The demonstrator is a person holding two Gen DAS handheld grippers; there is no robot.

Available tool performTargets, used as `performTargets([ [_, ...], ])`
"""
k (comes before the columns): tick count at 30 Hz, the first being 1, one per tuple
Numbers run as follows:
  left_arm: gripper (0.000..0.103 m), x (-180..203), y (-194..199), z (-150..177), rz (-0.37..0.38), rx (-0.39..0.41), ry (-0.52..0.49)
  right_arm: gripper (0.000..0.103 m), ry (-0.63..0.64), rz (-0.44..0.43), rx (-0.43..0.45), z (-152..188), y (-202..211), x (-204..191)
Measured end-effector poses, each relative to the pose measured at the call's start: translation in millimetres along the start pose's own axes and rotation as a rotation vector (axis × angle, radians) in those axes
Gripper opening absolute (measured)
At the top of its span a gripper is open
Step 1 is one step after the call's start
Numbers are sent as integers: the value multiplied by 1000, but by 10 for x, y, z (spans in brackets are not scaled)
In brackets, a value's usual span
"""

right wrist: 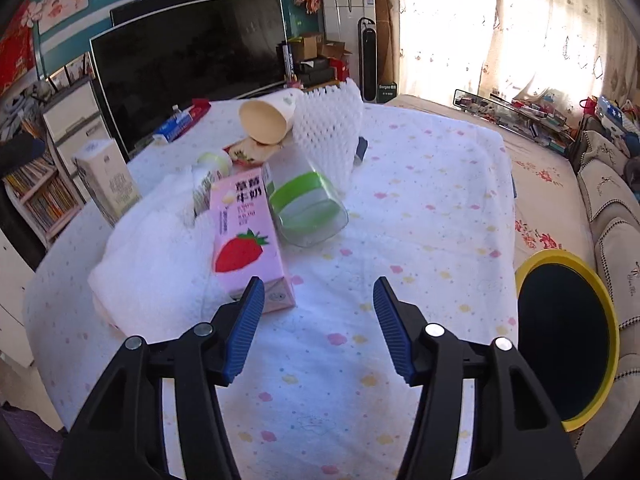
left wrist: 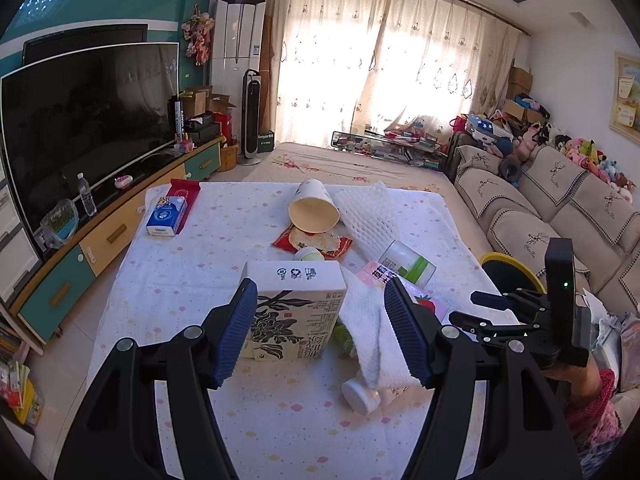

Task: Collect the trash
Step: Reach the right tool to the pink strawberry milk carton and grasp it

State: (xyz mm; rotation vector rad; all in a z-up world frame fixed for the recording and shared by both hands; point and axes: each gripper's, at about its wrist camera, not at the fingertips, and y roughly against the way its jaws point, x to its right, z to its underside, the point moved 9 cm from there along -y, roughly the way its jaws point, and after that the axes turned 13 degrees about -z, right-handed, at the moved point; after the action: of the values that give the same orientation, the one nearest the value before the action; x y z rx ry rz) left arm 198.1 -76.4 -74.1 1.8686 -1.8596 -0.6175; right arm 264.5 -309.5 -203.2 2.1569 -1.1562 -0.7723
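Trash, boxy pink carton (right wrist: 244, 240), round paper cup (right wrist: 266, 120), dimpled foam (right wrist: 328, 128)

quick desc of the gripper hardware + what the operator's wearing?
Both the left gripper and right gripper match: black plastic linkage arms, silver pivot bolts, ribbed blue pads on the jaws. Right unit carries a black box with a green LED. Operator's sleeve is pink patterned.

A cream milk carton (left wrist: 294, 312) stood upright beside a crumpled white towel (left wrist: 370, 332). A pink strawberry milk carton (right wrist: 248, 240) lay flat, a paper cup (left wrist: 312, 210) on its side atop a snack wrapper (left wrist: 312, 242), a clear green-banded cup (right wrist: 308, 208) tipped over nearby.
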Motion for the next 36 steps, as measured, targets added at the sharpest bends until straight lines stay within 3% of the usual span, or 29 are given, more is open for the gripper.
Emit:
performTargets([
  [7,66,49,-9,192,25,-19,25,55,60,-28,-52,111,-142,-185],
  [14,66,69,49,241,16,-9,23,59,163,-115,-3,-4,-106,-684],
  [21,67,30,42,290,18,-15,30,61,93,-44,-7,6,-28,-287],
  [36,67,96,-6,350,27,-27,19,58,123,-127,-67,-35,-467,-407],
])
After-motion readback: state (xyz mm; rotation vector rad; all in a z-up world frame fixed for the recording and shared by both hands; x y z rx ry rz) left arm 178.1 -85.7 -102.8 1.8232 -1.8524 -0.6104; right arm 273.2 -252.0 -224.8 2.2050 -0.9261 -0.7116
